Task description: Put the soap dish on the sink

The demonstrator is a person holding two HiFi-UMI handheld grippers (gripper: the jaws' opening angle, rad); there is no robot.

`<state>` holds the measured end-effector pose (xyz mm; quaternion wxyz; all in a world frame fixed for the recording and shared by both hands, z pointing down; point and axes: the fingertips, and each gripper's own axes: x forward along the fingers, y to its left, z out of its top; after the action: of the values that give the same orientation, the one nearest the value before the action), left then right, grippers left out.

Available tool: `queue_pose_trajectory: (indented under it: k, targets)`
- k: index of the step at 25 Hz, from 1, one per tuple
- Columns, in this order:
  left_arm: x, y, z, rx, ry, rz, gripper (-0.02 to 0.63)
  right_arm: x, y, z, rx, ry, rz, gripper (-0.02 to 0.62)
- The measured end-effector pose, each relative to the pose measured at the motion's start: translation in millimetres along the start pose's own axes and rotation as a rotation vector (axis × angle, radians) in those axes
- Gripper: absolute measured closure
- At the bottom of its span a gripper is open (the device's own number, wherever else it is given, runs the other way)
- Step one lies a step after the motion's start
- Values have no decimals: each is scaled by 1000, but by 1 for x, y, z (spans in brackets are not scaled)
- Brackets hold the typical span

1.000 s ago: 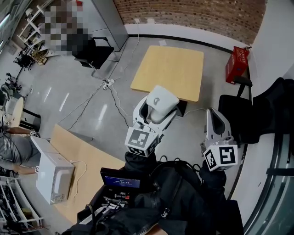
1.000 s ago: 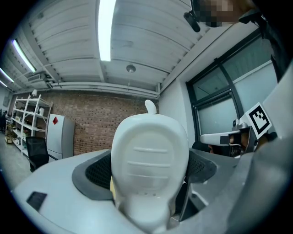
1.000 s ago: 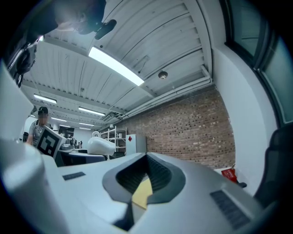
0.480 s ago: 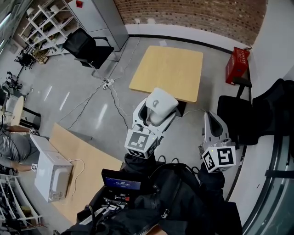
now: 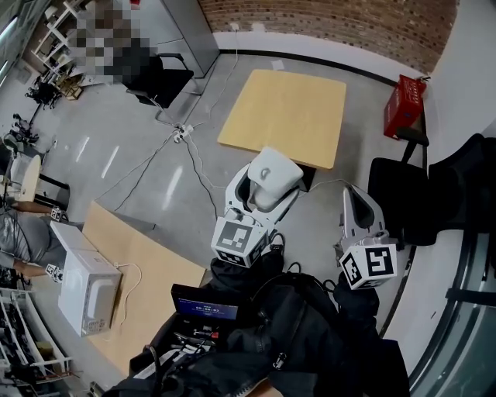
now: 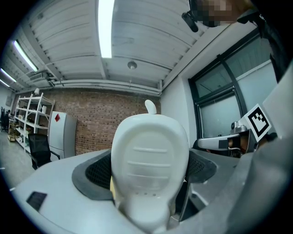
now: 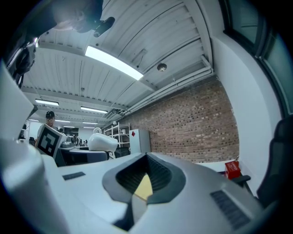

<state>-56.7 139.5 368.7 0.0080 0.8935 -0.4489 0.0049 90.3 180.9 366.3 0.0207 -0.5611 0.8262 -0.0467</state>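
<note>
Soap dish (image 5: 270,177) clamped between the jaws of the left gripper (image 5: 262,190), high above the floor (image 5: 139,155), right gripper (image 5: 360,203) closed flat on nothing; no sink in view, so best carried level with firm, unhurried grip

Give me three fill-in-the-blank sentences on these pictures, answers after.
1. The left gripper is shut on a white ___.
2. The right gripper is empty, with its jaws ___.
3. The wall beyond the wooden table is built of ___.

Missing words: soap dish; shut; brick.
</note>
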Motion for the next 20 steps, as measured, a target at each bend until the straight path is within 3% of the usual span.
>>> queue_pose_trajectory:
  k: [8,20]
  targets:
    - [29,20,-3,-12,-9,-27,138,29,-8,-3,-12,13,-16,591]
    - [100,80,-1,-17,2,-81,138,118,-23,10,-31,19,-39,591]
